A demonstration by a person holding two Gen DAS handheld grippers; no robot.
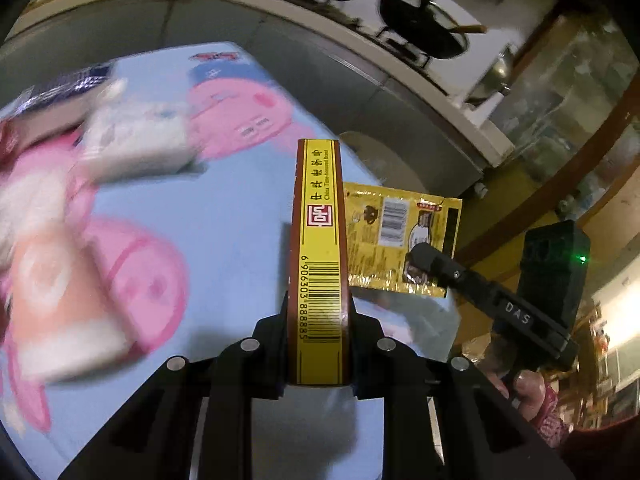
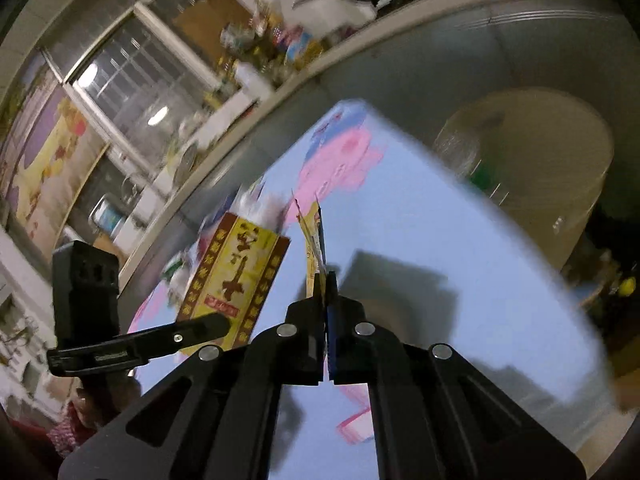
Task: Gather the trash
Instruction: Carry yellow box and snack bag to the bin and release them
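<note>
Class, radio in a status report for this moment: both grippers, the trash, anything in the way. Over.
Left gripper shut on yellow-brown box. Right gripper shut on yellow sachet. Both lifted clear of the blue cartoon table. More blurred litter on the table; nothing blocking.

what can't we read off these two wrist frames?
- Left wrist view: trash at left of the table is motion-blurred, unidentifiable.
- Box in the left tool: edge-on there, its front blurred in right view.
- Right wrist view: sachet edge-on, print unreadable.
</note>
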